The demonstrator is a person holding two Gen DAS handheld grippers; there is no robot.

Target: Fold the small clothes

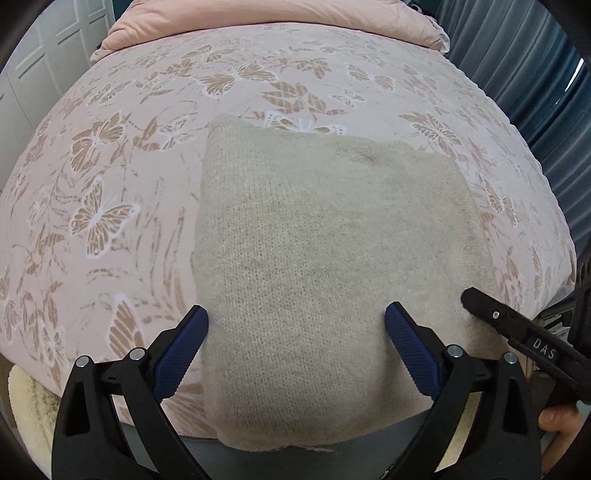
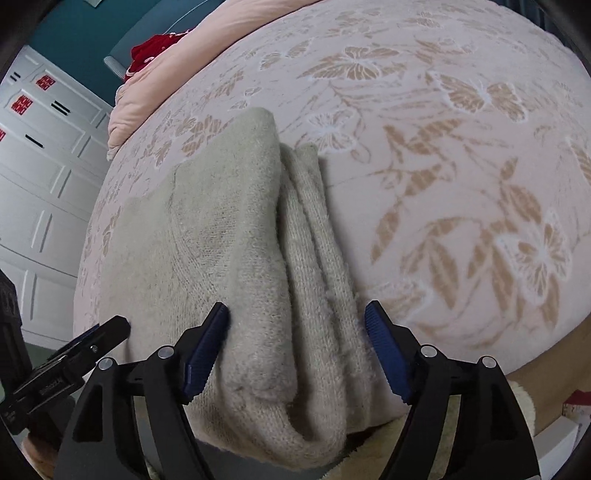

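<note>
A beige knit garment [image 1: 314,236] lies folded on the pink butterfly-patterned bed cover [image 1: 110,177], its near end hanging over the bed's front edge. My left gripper [image 1: 297,326] stands open over that near end, one blue pad by the garment's left edge and the other resting on the knit. In the right wrist view the garment [image 2: 229,236] shows stacked folds along its right side. My right gripper [image 2: 297,314] is open with those folds between its pads. Each gripper's black tip shows in the other view, the right gripper [image 1: 476,299] and the left gripper [image 2: 118,328].
A pink quilt [image 1: 266,22] lies bunched at the bed's far end, with a red cloth [image 2: 155,51] beside it. White cabinet doors [image 2: 40,192] stand to the left, blue curtains [image 1: 524,81] to the right. A cream fluffy rug [image 1: 26,398] lies below the bed edge.
</note>
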